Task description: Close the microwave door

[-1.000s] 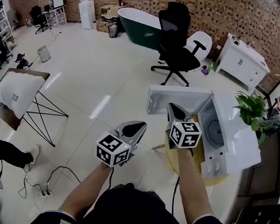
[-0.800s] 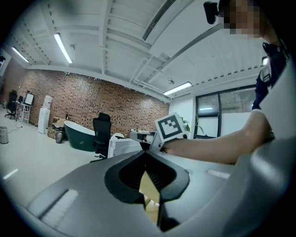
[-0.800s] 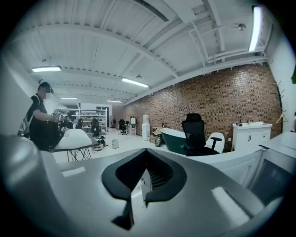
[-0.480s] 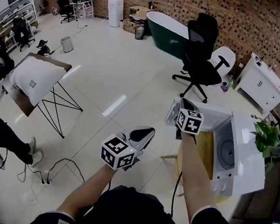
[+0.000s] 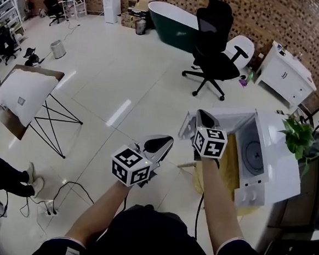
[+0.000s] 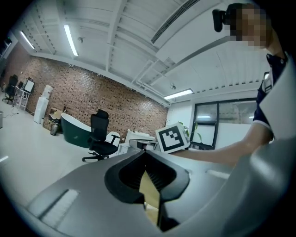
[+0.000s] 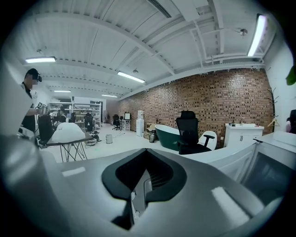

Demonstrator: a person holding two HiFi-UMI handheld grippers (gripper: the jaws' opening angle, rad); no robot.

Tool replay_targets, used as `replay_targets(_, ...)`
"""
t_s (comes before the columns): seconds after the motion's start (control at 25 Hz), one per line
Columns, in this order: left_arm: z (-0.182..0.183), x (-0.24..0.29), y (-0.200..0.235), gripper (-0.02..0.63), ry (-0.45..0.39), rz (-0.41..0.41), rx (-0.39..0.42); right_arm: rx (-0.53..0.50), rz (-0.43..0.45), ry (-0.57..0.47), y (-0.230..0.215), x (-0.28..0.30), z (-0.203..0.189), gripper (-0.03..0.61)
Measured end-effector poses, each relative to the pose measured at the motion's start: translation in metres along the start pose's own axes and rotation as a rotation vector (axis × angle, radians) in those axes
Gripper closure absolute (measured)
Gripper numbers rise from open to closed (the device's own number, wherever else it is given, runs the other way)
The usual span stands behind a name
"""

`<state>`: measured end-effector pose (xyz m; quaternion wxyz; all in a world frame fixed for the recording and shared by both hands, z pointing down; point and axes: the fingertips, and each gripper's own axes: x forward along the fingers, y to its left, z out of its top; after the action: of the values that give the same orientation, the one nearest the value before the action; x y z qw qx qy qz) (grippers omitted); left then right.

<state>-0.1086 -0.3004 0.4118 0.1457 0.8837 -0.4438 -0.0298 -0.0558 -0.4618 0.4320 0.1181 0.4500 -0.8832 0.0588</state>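
Note:
A white microwave (image 5: 275, 161) stands on a round wooden table (image 5: 231, 163) at the right, its cavity and turntable (image 5: 253, 153) showing. Its door (image 5: 231, 119) is swung wide open toward the left. My right gripper (image 5: 203, 119) is shut and empty, with its tip at the outer side of the door near the free edge; whether it touches I cannot tell. The right gripper view shows that door (image 7: 259, 159) just right of the right gripper (image 7: 147, 152). My left gripper (image 5: 159, 144) hangs shut and empty over the floor, left of the table; its own view shows the left gripper (image 6: 145, 155).
A black office chair (image 5: 216, 40) and a green bathtub (image 5: 170, 20) stand beyond the microwave. A white cabinet (image 5: 284, 76) and a potted plant (image 5: 299, 138) are at the right. At the left are a folding table (image 5: 24, 100), floor cables (image 5: 60, 196) and a person's legs (image 5: 2, 172).
The head camera has swung about, so the room shifts in view. My right gripper stays by the free end of the open door, and the left one keeps hanging beside it.

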Motion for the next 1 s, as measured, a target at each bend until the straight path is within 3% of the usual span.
replay_targets(0.32, -0.011, 0.040, -0.041, 0.601, 0.071, -0.140, 0.117, 0.017, -0.050, -0.015, -0.004, -0.077, -0.022, 0.577)
replay_targets(0.52, -0.026, 0.058, -0.069, 0.601, 0.111, -0.220, 0.115, 0.029, -0.129, -0.015, -0.024, -0.130, -0.037, 0.577)
replay_targets(1.0, -0.049, 0.100, -0.145, 0.601, 0.148, -0.390, 0.105, 0.127, -0.426, 0.014, -0.121, -0.240, -0.069, 0.577)
